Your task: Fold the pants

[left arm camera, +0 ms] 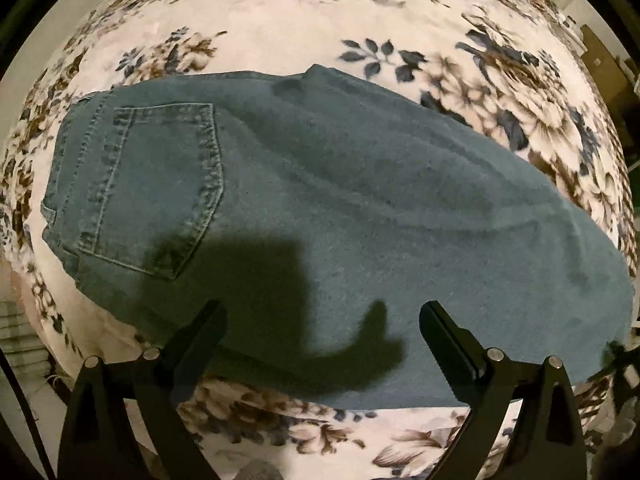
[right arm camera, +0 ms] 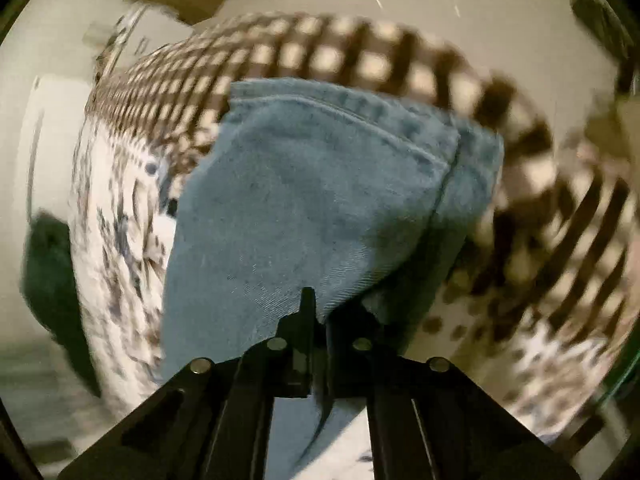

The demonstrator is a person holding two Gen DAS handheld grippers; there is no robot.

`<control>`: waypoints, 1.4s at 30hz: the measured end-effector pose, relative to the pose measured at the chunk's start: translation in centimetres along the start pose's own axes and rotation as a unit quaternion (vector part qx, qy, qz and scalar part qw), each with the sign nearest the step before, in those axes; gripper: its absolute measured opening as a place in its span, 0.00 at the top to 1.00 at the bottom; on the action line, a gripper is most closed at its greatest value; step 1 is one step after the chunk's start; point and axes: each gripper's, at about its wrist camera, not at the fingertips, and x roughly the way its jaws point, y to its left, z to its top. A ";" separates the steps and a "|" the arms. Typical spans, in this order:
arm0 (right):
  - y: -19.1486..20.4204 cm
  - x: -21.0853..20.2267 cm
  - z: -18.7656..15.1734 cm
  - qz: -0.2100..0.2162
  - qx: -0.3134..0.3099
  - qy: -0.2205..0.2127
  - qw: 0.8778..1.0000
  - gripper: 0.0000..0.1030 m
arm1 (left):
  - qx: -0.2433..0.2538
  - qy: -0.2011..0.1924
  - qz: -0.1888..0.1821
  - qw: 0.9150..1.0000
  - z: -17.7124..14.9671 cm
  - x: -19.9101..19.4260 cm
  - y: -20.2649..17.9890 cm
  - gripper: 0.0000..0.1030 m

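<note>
Okay, quick pass on risks. The pants (left arm camera: 340,208) lie flat on the floral blanket (left arm camera: 280,20) of what looks like a bed, already doubled leg over leg, back pocket (left arm camera: 156,188) up and toward the left of the left wrist view. My left tongs (left arm camera: 322,340) hover over the near edge, spread wide and grasping nothing; their shadow falls on the denim.

My right tongs (right arm camera: 316,312) are clenched on the leg end of the pants, with the hem (right arm camera: 340,104) standing up in front of the camera. That view is smeared, so I judge the hand is mid-swing, carrying the hem over toward the waist.

What could go wrong:
- The pinch looks narrow and off to one side of the hem. Denim is heavy, so one layer may slip out and the two legs split apart mid-carry.
- Nothing pins the waist end. If I pull rather than lift, the whole garment may drag across the soft blanket and the fold line lands crooked.
- The blanket may bunch up under the denim and ride along with it.
- The left tongs sit right over the fabric; if they drop late they may catch the incoming leg instead of holding the crease.
- A checkered cloth (right arm camera: 320,52) lies behind the hem; I cannot tell how near, but a wide swing may snag it.
</note>
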 end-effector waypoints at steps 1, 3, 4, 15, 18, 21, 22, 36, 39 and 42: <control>0.9 -1.0 -0.4 -0.015 -0.024 -0.017 0.999 0.96 | 0.001 -0.002 0.001 1.000 -0.2 -0.1 0.2 0.04; 1.4 -1.4 0.6 -0.049 -0.049 -0.032 0.997 0.96 | 0.002 -0.005 0.004 1.000 -0.5 -0.3 0.8 0.04; 0.8 -0.6 1.0 -0.060 -0.049 -0.015 0.997 0.95 | -0.001 -0.004 0.005 1.000 -0.8 -0.2 1.3 0.04; 5.6 1.0 -8.3 0.017 -0.053 0.115 0.992 0.56 | -0.125 0.006 -0.010 0.992 -2.5 -1.8 14.7 0.04; 8.6 3.8 -15.2 0.046 -0.067 0.189 0.979 0.56 | -0.181 0.010 -0.016 0.983 -2.1 -1.7 20.1 0.05; 11.1 6.8 -21.7 0.061 -0.066 0.238 0.967 0.56 | -0.236 0.000 -0.025 0.971 -0.8 -1.5 25.7 0.05; 11.9 7.5 -23.5 0.065 -0.065 0.244 0.965 0.56 | -0.249 -0.005 -0.028 0.968 -0.2 -1.4 27.3 0.05; 14.9 11.2 -28.5 0.018 -0.027 0.183 0.983 0.94 | -0.263 -0.020 -0.038 0.964 4.3 3.2 33.7 0.64; 15.7 10.2 -28.5 0.011 -0.053 0.164 0.985 0.97 | -0.233 -0.054 -0.014 0.971 4.0 1.5 32.7 0.86; 15.6 8.1 -28.3 0.016 -0.072 0.151 0.986 0.97 | -0.248 -0.072 -0.037 0.965 2.3 -0.8 33.6 0.86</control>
